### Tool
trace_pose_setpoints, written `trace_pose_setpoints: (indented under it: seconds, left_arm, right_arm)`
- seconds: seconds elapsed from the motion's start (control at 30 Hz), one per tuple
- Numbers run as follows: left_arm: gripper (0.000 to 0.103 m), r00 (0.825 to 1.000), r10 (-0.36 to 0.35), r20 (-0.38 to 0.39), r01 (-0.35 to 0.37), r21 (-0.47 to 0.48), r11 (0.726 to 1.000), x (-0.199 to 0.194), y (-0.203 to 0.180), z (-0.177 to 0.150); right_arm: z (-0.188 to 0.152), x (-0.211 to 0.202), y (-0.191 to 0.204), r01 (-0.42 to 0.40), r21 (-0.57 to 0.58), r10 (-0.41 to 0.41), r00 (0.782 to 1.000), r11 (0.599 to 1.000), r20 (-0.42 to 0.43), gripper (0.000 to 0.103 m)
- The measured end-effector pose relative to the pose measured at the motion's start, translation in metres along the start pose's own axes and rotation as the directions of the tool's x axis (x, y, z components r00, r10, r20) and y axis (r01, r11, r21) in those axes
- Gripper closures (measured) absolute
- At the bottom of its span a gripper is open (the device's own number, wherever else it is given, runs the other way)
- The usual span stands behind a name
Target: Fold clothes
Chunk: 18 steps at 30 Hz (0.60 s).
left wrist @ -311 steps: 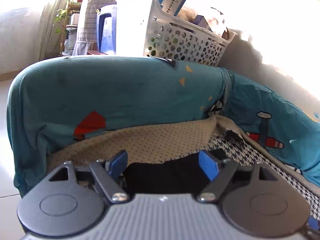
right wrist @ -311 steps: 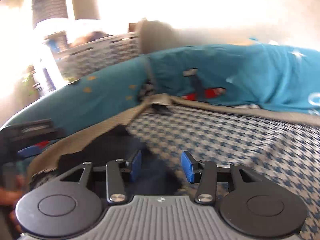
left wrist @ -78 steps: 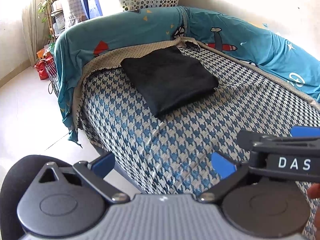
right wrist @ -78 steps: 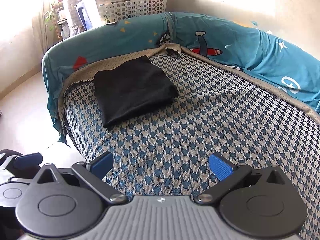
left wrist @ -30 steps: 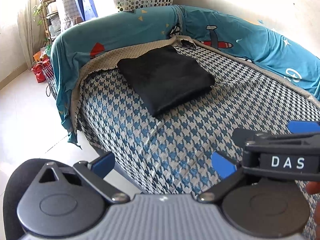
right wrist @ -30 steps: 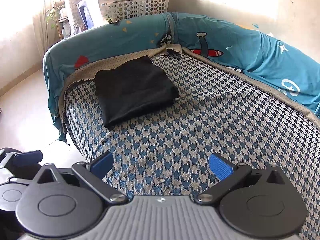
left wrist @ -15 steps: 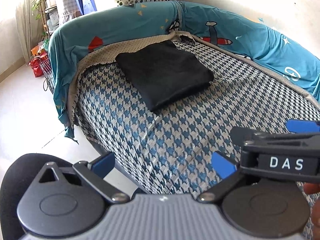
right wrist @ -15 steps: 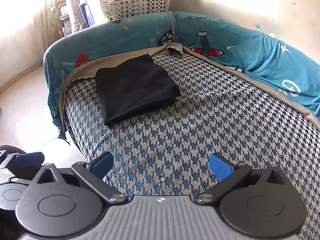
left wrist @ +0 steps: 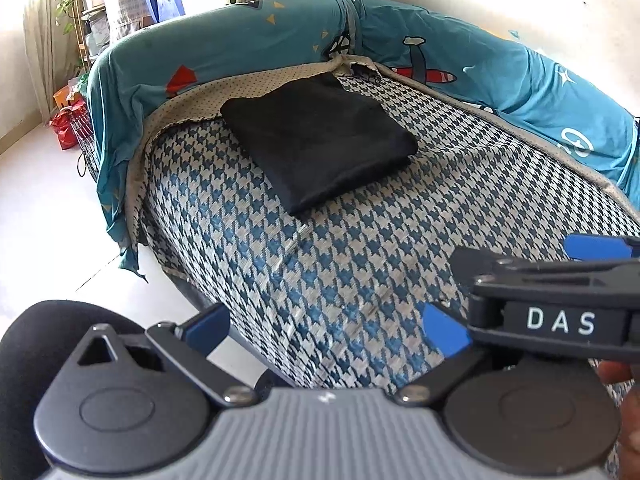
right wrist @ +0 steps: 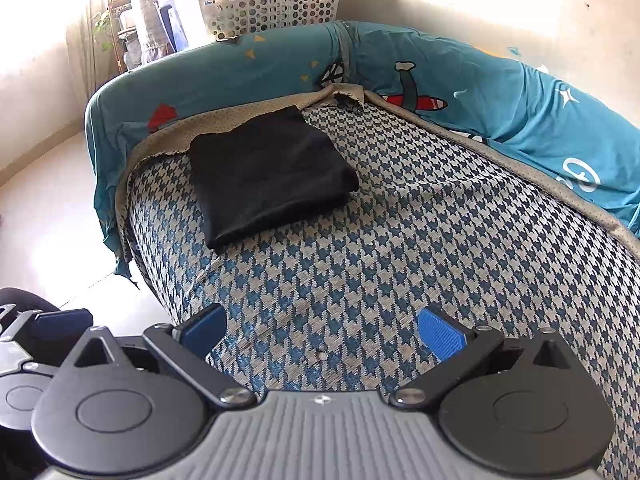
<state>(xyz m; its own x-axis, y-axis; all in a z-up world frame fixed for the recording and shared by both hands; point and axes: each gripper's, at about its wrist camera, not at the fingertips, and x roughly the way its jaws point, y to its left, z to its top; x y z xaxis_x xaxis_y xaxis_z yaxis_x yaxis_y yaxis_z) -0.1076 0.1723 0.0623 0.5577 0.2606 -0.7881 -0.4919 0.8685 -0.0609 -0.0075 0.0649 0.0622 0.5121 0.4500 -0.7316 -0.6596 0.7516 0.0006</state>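
So the black garment (left wrist: 318, 142) is folded into a neat flat rectangle and sits at the far left corner of the bed (left wrist: 360, 264), on the blue and grey houndstooth cover. Its far edge lies over the beige dotted border of that cover. Nothing is touching it.

Both grippers are back at the near edge of the bed, well apart from the garment. The left gripper (left wrist: 326, 328) has its jaws spread wide with nothing between them, and same deal with the right gripper (right wrist: 322, 330), wide apart and empty. In the left wrist view the right gripper shows up at the right side with "DAS" printed on it, and a bit of a hand (left wrist: 626, 400) shows just below it.

A teal sheet with airplane prints (right wrist: 460, 76) is draped along the far and right sides of the bed. Behind it, far left, there's a white perforated laundry basket (right wrist: 272, 8) with stuff in it, plus some shelves with a plant (left wrist: 76, 4).
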Motion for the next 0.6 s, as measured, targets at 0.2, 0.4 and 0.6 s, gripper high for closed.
trace_pose_setpoints:
  seconds: [0.2, 0.4, 0.6]
  left_arm:
    - [0.0, 1.0, -0.006, 0.012, 0.005, 0.016, 1.0, -0.002, -0.0012, -0.0003]
    - [0.0, 1.0, -0.023, 0.018, 0.023, 0.024, 0.999, -0.002, -0.0026, -0.0017]
    - [0.0, 0.999, -0.03, 0.026, 0.029, 0.023, 0.999, -0.0038, -0.003, -0.0016]
  right_arm:
    - [-0.0013, 0.0019, 0.0008, 0.007, -0.004, -0.007, 1.0, 1.0, -0.007, 0.0]
    - [-0.0018, 0.0026, 0.0009, 0.013, -0.009, -0.013, 1.0, 1.0, -0.01, 0.0]
    - [-0.0021, 0.0027, -0.0007, 0.015, -0.003, -0.016, 1.0, 1.0, -0.01, 0.0]
